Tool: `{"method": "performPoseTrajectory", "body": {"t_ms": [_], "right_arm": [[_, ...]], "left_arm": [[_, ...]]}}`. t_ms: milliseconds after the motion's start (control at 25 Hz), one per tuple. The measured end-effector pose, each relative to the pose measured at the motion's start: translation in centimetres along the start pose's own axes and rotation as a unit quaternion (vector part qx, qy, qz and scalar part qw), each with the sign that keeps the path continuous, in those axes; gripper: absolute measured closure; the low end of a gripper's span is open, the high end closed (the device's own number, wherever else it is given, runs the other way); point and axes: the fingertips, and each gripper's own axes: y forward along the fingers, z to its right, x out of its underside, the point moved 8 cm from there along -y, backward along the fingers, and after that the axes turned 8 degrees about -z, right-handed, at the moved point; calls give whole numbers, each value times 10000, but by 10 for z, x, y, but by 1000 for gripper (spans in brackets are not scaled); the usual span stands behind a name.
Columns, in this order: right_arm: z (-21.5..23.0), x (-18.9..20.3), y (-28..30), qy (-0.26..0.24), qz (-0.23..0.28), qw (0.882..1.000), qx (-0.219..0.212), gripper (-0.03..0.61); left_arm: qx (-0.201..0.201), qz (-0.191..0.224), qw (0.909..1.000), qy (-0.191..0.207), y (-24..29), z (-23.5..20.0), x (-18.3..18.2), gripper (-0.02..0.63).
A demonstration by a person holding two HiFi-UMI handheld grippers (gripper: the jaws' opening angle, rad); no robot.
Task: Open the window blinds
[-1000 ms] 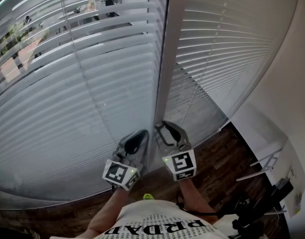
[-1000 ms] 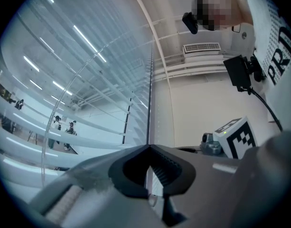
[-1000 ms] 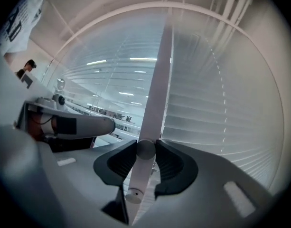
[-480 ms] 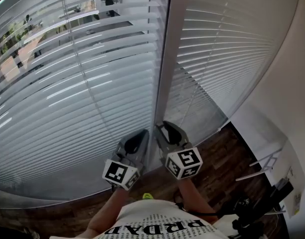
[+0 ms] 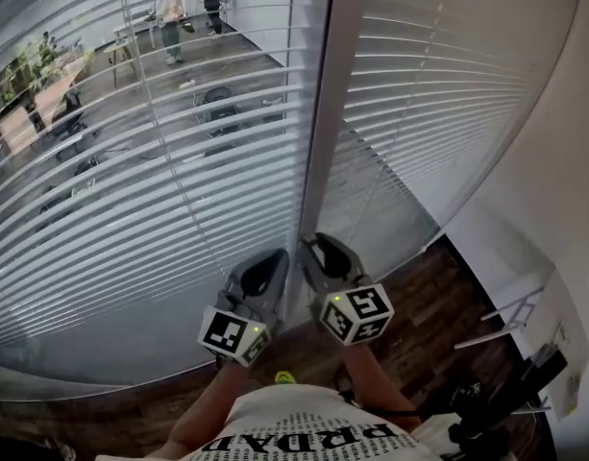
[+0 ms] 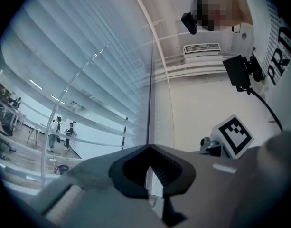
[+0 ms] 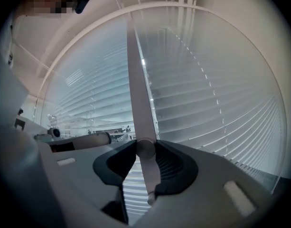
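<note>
- Left blind [image 5: 169,161], upper left of the head view: slats turned flat, with a room and people visible between them.
- Right blind [image 5: 438,84], upper right: slats closed.
- Wand [image 7: 139,94]: upright, close to the window post [image 5: 323,113].
- Right gripper [image 7: 146,148], lower centre: jaws pinching the wand.
- Left gripper [image 6: 148,148], just beside the right gripper: jaw tips pressed together.

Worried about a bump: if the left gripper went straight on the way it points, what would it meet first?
Probably the white post beside the left blind, close ahead of its tips; depth is unclear.
</note>
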Motion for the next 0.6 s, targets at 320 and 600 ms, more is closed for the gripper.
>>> {"method": "performPoseTrajectory", "body": {"t_ms": [320, 600], "right_arm": [[0, 1, 0, -68, -58, 10000, 1, 444], [-3, -5, 1, -720, -488, 9962, -67, 442]], "left_arm": [[30, -118, 9997, 208, -1, -3, 8, 609], [-35, -77, 10000, 18, -1, -2, 3, 609]]}}
